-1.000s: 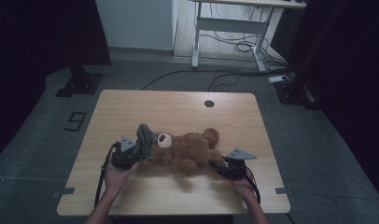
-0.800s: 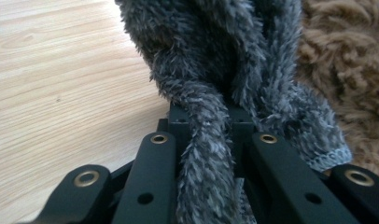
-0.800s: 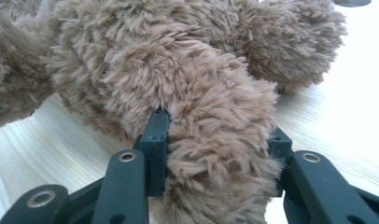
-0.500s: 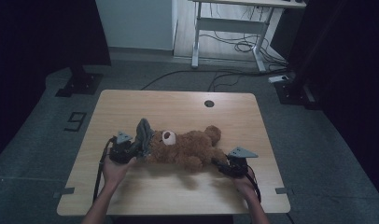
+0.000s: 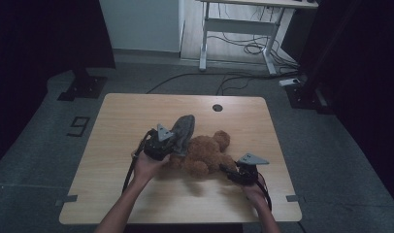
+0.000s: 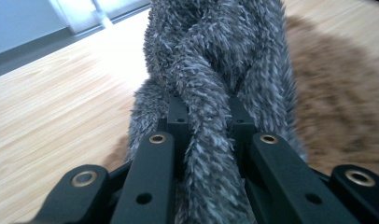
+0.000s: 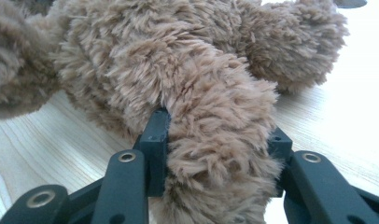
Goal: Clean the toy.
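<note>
Left hand-held gripper [image 5: 172, 143] pinches the grey fuzzy cloth [image 5: 183, 131] tight; right hand-held gripper [image 5: 232, 171] squeezes the brown teddy bear [image 5: 205, 154] by its leg.
The bear lies mid-table [image 5: 137, 111], cloth at its 10 o'clock. A hard tug might rip the cloth or slip it loose.

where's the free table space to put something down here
Bare wood runs along the far edge around the round cable hole, down the table's left side, and along the near edge. The middle is crowded by the teddy bear and grey cloth.

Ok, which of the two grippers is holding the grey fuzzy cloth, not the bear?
The left gripper, shut on the grey cloth; the right gripper clamps the brown bear.
</note>
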Available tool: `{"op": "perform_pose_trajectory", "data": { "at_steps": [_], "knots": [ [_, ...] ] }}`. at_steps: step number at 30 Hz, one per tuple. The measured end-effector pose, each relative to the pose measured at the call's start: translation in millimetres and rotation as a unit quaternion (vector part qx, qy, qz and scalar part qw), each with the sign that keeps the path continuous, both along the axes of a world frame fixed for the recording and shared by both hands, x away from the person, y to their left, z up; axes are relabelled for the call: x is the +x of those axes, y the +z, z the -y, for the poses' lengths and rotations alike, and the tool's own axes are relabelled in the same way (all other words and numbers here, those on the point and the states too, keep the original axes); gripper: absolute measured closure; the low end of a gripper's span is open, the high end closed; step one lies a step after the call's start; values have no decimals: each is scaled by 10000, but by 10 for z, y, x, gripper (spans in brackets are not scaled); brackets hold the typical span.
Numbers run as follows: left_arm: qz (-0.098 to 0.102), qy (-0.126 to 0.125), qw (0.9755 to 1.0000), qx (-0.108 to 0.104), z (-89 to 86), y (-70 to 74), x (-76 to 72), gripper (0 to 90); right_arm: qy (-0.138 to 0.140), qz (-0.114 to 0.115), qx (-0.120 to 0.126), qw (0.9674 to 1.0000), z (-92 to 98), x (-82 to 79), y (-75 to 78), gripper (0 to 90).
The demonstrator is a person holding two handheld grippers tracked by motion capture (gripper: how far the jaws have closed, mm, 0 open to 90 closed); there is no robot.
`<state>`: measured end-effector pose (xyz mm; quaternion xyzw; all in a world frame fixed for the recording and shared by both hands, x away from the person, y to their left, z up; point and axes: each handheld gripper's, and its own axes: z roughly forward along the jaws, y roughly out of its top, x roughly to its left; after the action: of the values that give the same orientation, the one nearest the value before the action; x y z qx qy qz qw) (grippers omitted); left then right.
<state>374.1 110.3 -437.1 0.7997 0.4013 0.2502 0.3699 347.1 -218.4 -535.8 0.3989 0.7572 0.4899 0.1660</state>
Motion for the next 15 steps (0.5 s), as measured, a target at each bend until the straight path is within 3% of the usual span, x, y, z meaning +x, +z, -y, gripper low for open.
{"op": "perform_pose_trajectory", "data": {
  "at_steps": [2, 4, 5, 7, 11, 15],
  "knots": [
    [-115, 141, 9998, -95, -124, -23, 18, 768, 11, 18, -35, 10000, -14, -4, 9, 560],
    [-197, 402, 9989, 134, -246, -81, 34, 773, 9, 0, -53, 10000, -18, -1, 5, 561],
    [-308, 473, 9983, 111, -327, -135, 46, 773, 10, -6, -55, 10000, -17, -1, 1, 561],
    [-489, 539, 9973, -63, -479, -260, 39, 774, 22, -4, -58, 10000, -18, -6, -4, 561],
    [-663, 603, 9958, -186, -639, -477, -63, 777, 53, -12, -105, 9999, -39, -8, -14, 561],
    [-1162, 608, 9910, -258, -752, -714, -112, 775, 57, -42, -126, 9999, -41, -14, -32, 561]
  ]
}}
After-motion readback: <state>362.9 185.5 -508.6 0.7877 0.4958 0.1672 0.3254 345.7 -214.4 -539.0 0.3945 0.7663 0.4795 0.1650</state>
